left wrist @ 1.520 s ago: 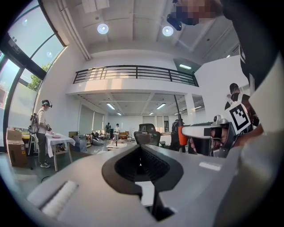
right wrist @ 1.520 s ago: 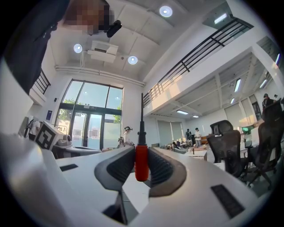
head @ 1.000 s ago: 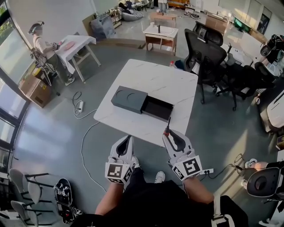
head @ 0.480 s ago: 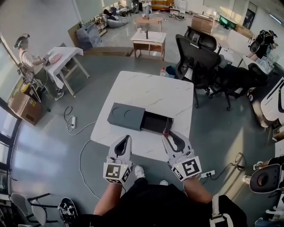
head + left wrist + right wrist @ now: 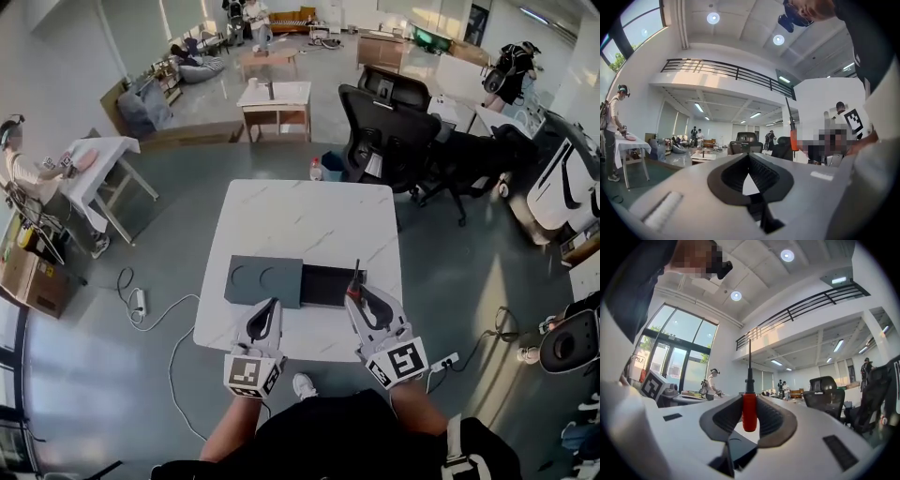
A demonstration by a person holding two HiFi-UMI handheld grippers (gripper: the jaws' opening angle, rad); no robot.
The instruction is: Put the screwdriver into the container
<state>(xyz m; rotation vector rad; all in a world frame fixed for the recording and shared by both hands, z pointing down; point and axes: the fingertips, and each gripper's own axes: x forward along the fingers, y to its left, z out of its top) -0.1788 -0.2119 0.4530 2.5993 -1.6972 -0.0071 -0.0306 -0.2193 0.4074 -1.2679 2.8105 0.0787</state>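
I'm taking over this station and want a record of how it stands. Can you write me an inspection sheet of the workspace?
Surface: white marble table, bare apart from the container.
Job's things: dark grey container, its lid slid left, open part looks empty; red-handled screwdriver not yet inside.
Clutter: nothing seen.
Grippers: right tool shut on the screwdriver handle, shaft pointing away from the person; left tool shut, holding nothing.
Cables: white cable and power strip on the floor at left; second power strip at right.
Surroundings: black office chairs beyond the table; a person far left.
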